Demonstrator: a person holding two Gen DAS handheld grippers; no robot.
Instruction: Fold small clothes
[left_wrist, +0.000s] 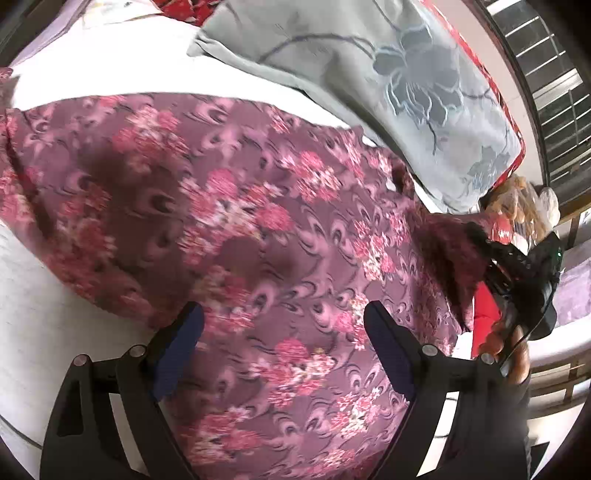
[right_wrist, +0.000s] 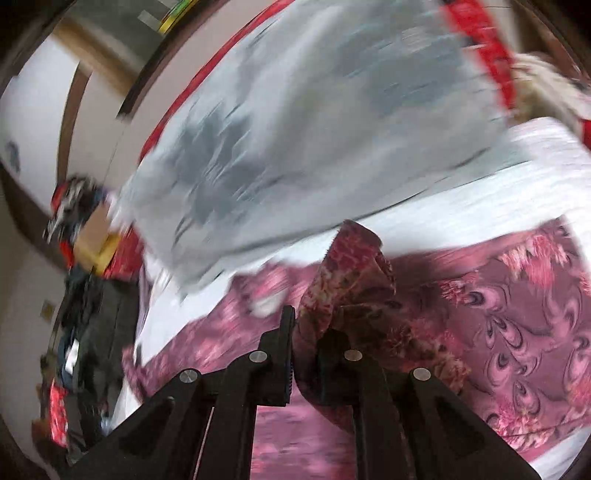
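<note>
A mauve garment with pink flowers (left_wrist: 236, 221) lies spread on the white bed sheet (left_wrist: 44, 325). My left gripper (left_wrist: 284, 325) is open and empty just above the garment's near part. My right gripper (right_wrist: 308, 325) is shut on a bunched corner of the same floral garment (right_wrist: 351, 273) and lifts it off the sheet; the rest of the cloth (right_wrist: 517, 314) lies flat to the right. In the left wrist view the right gripper (left_wrist: 480, 240) shows at the right edge, holding that lifted corner.
A grey quilt with a dark flower print and red edge (left_wrist: 406, 74) lies beyond the garment; it also shows in the right wrist view (right_wrist: 295, 129). A window with bars (left_wrist: 546, 92) is at far right. Clutter and clothes (right_wrist: 81, 295) pile beside the bed at left.
</note>
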